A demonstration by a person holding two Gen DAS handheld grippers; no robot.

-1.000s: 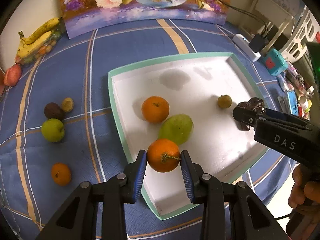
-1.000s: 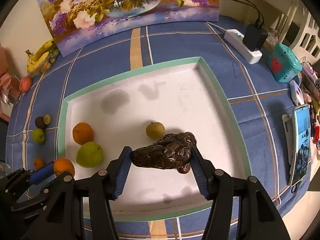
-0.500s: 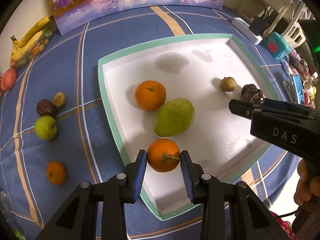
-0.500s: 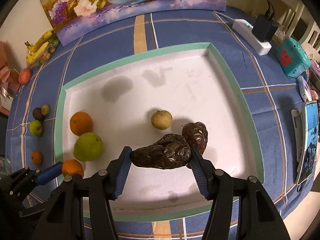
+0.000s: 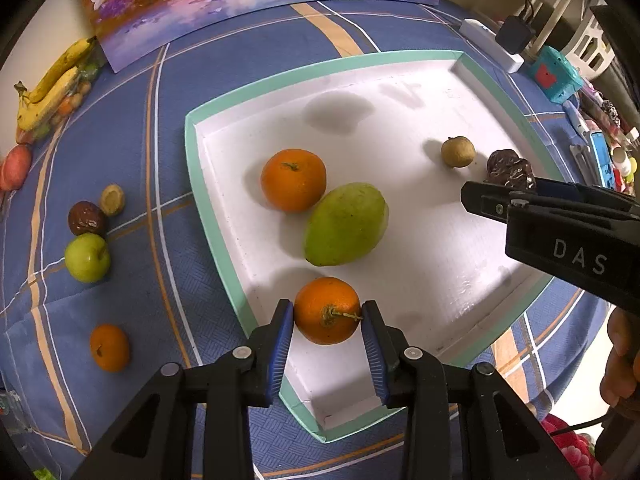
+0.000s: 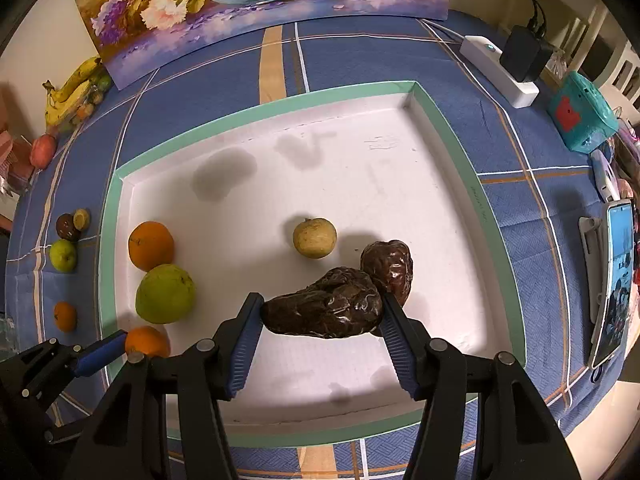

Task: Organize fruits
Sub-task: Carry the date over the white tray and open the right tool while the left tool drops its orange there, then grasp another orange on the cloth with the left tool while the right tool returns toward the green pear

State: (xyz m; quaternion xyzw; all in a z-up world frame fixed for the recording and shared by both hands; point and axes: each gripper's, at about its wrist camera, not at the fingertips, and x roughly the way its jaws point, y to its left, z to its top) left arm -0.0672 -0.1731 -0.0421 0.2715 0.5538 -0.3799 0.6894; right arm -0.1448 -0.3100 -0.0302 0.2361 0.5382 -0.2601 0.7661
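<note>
My left gripper is shut on an orange and holds it over the near left part of the white tray. My right gripper is shut on a wrinkled dark brown fruit above the tray, next to a second brown fruit lying there. In the tray lie another orange, a green mango and a small yellowish fruit. The right gripper shows at the right of the left wrist view.
On the blue cloth left of the tray lie a green apple, a small orange, a dark fruit and a small tan fruit. Bananas lie far left. A power strip, teal box and phone sit on the right.
Both grippers have moved forward and lower over the tray with their fruits. The second brown fruit has come into view beside the right gripper's held one.
</note>
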